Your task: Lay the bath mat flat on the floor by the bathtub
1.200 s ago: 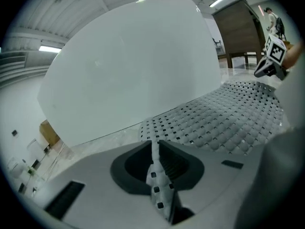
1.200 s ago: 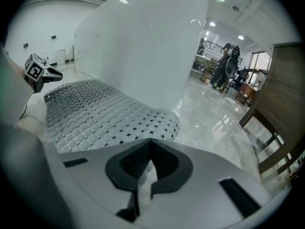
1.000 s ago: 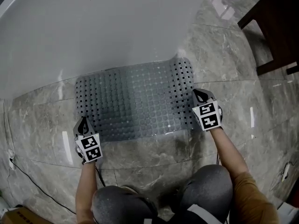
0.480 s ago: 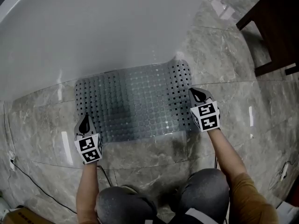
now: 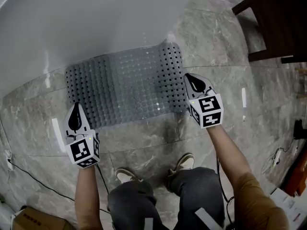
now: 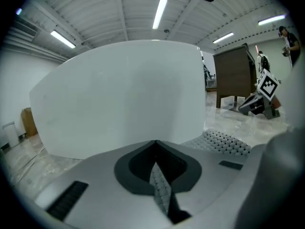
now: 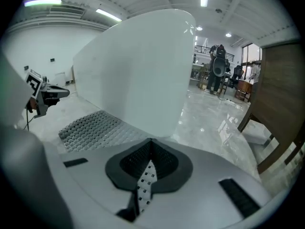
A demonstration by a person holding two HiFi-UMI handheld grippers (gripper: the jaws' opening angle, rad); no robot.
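I have both grippers closed on the bath mat point(image 5: 124, 87). The left gripper point(image 5: 75, 110) pinches its near left corner and the right gripper point(image 5: 190, 80) pinches its right edge close to the near corner. In each gripper view a thin sliver of perforated sheet shows between the shut jaws.

I judge the mat to be light, soft and floppy, probably rubbery plastic. It drapes rather than holding a plane, so one corner alone would let it fold on itself. Holding it at two points along the near side, well apart, keeps it spread, and I would keep that hold. The holes and bumps give the pads some purchase, though the edge is thin and could slip out under a tug. On polished stone the sheet may also slide.

The mat is a translucent grey rectangle with rounded corners. It is covered in a grid of small bumps, with dark square holes showing most clearly at the left and right ends. It lies across the marble floor point(image 5: 144, 143) with its far edge at the foot of the white bathtub point(image 5: 96, 18), where the far right corner curls up slightly.
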